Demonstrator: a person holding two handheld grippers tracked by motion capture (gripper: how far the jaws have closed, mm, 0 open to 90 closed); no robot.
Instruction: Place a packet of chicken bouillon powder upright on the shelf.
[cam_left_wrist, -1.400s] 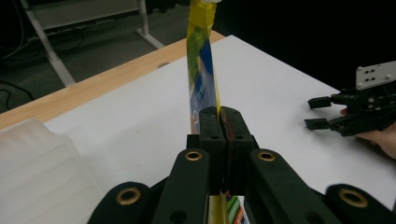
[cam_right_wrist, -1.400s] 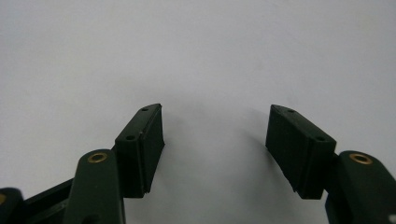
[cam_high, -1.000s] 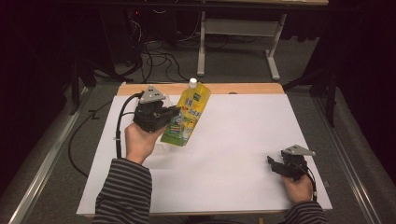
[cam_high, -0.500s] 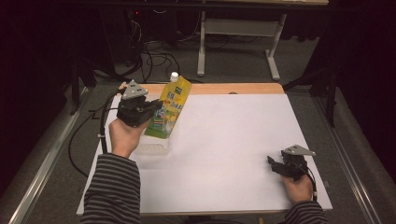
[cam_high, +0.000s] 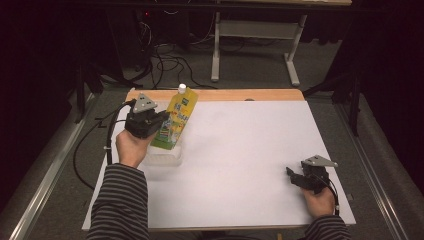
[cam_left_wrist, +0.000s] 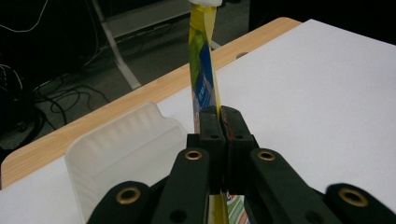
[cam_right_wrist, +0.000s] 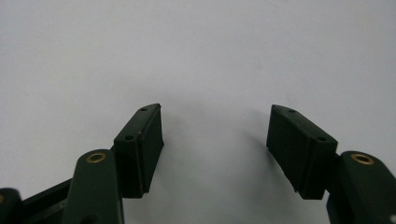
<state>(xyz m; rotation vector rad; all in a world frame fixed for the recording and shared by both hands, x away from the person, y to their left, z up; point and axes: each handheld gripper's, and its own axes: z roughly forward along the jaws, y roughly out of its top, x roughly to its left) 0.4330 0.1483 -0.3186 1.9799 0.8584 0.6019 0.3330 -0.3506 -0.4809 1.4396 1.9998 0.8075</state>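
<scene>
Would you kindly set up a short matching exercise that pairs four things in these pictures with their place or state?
Things:
1. pouch
2. tray
3. left hand-held gripper
4. right hand-held gripper

States:
A. open, over bare white tabletop
B. white and ribbed, on the table under the pouch
C. yellow with a white cap, held up
D. shut on the pouch

Pairs: 1-C, 2-B, 3-D, 4-A

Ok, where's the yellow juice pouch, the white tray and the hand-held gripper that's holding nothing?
yellow pouch (cam_high: 178, 120), high view, on its printed front.
white tray (cam_left_wrist: 122, 148), left gripper view, on its ribbed inner wall.
right hand-held gripper (cam_right_wrist: 217, 147), right gripper view, between its open fingertips.
</scene>
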